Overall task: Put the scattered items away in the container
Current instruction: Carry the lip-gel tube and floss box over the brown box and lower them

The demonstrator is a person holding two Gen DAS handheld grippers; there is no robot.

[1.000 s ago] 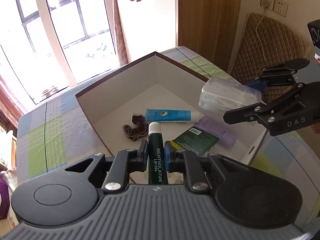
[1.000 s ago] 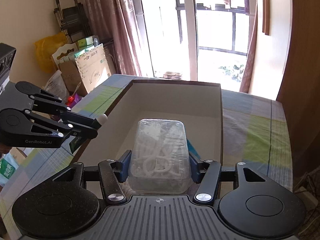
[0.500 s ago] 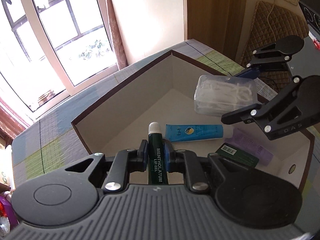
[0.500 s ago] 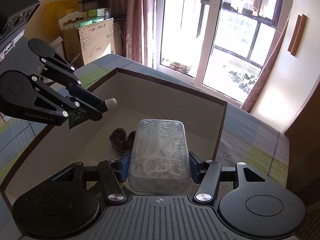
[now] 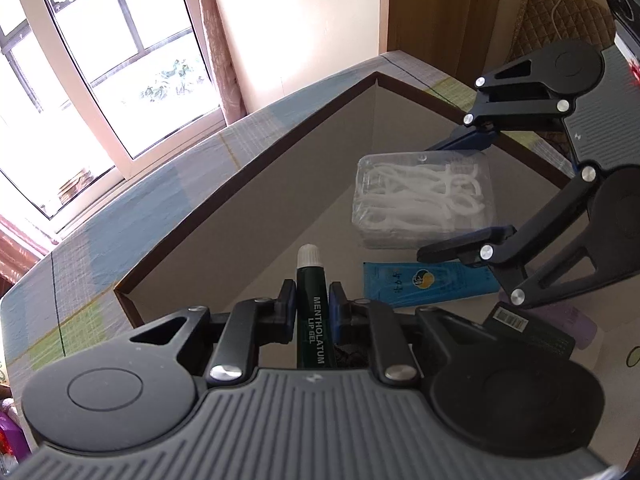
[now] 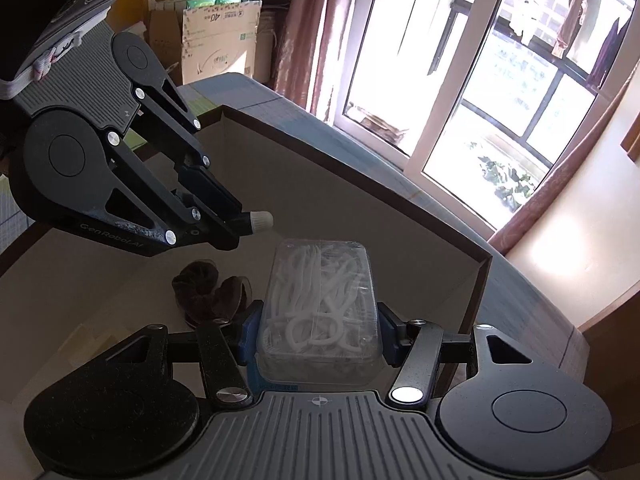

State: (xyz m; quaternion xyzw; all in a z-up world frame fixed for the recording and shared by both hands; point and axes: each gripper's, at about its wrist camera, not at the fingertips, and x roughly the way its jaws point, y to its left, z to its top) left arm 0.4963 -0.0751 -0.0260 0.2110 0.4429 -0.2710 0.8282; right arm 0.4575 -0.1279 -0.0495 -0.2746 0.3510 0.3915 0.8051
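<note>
Box [image 5: 256, 184], open-topped on the checked tablecloth [image 5: 132, 216], holds a blue tube [image 5: 424, 286] and brown scrunchie [image 6: 208, 294]. The left gripper [image 5: 312, 306] clamps a green lip gel tube [image 5: 314, 312] above it; at 2 o'clock the right gripper [image 6: 318, 330] grips a clear floss-pick case [image 6: 320, 308].

We count two grippers: left gripper [image 5: 313, 306], right gripper [image 6: 318, 326]. One container [image 5: 256, 168]. One lip gel tube [image 5: 314, 300] between the left fingers, one clear box of floss picks [image 6: 318, 308] between the right fingers. Beyond the fingertips: one blue tube [image 5: 424, 284], one dark green packet [image 5: 528, 330], one purple item [image 5: 572, 318], one brown scrunchie [image 6: 210, 292].
</note>
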